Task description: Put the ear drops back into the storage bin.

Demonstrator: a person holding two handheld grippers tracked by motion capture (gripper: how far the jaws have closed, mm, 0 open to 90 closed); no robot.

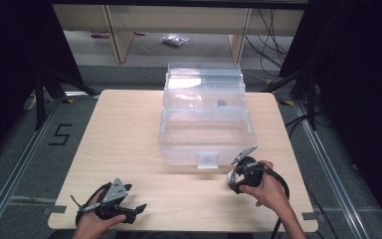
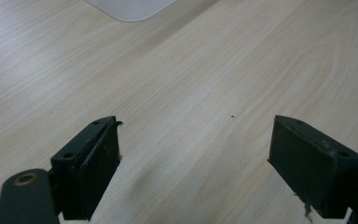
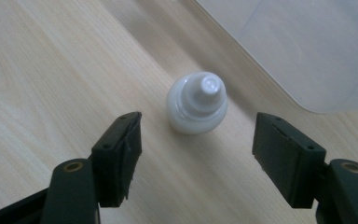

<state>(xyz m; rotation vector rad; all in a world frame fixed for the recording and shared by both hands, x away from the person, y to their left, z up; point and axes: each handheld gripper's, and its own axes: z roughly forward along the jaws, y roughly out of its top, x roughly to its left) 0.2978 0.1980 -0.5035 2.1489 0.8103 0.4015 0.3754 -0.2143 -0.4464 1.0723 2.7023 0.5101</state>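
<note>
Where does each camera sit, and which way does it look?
High view: above the person's side, facing forward and down on the table, clear box, both hands.
Left gripper view: on the left gripper, over bare wood, jaws open.
Right gripper view: on the right gripper, facing the white bottle.
Shared: all show the box.

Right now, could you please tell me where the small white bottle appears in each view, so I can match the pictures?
High view: the small white bottle is a sliver at the right gripper, near the table's front right.
Left gripper view: I can't find it; bare table lies ahead.
Right gripper view: the bottle stands upright at centre, just beyond the open jaws.
Shared landmark: the clear plastic box, whose corner sits beside the bottle.
</note>
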